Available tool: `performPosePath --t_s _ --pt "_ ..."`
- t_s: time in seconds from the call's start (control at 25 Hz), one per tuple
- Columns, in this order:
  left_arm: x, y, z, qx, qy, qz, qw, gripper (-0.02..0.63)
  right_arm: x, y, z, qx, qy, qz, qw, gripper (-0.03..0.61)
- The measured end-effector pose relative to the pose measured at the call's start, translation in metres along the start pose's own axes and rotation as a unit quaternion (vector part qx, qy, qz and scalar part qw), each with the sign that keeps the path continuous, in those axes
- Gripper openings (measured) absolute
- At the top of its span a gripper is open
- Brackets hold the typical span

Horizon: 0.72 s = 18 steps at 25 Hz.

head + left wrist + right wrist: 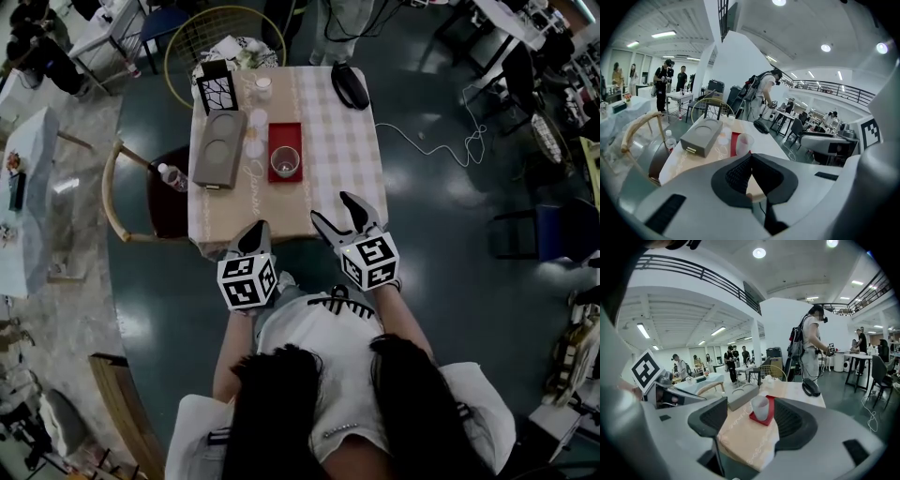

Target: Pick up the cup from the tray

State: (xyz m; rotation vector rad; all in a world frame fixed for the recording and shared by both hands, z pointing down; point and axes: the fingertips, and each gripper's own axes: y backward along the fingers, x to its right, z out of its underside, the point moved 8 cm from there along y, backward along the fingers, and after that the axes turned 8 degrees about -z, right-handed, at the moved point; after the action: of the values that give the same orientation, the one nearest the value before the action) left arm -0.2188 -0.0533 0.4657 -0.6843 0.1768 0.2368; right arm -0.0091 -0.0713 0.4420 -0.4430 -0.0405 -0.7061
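A translucent cup point(284, 162) stands upright on the near end of a small red tray point(285, 137), on a table with a checked cloth point(337, 150). Both grippers hover over the table's near edge, well short of the tray. My left gripper point(255, 236) is shut, its tips meeting with nothing between them. My right gripper point(339, 215) is open and empty. In the right gripper view the cup point(760, 407) and tray point(769, 416) show far off between the spread jaws of the right gripper point(752, 420). The left gripper view has the cup point(744, 143) just above the closed tips of the left gripper point(751, 158).
A grey box point(218, 148) lies left of the tray, with small white cups point(256, 120) between them. A black object point(350, 84) sits at the far right of the table. A wooden chair holding a water bottle point(173, 176) stands to the left. People stand beyond.
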Motion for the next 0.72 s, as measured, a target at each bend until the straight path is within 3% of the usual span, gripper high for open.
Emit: performPosePath --t_s 0.24,0.44,0.72 --pt "-0.016 -0.010 -0.009 -0.007 -0.015 0.011 0.9998 0.008 -0.006 -0.027 -0.004 -0.009 0.015 -0.004 1.000 0.295" --pt "-0.041 -0.010 -0.007 -0.020 -0.015 -0.003 0.9997 0.008 -0.018 -0.043 -0.006 -0.007 0.048 0.002 0.999 0.305" --pt "-0.059 -0.011 -0.007 -0.032 -0.019 -0.011 0.9993 0.008 -0.022 -0.061 -0.006 -0.001 0.039 -0.004 0.999 0.348"
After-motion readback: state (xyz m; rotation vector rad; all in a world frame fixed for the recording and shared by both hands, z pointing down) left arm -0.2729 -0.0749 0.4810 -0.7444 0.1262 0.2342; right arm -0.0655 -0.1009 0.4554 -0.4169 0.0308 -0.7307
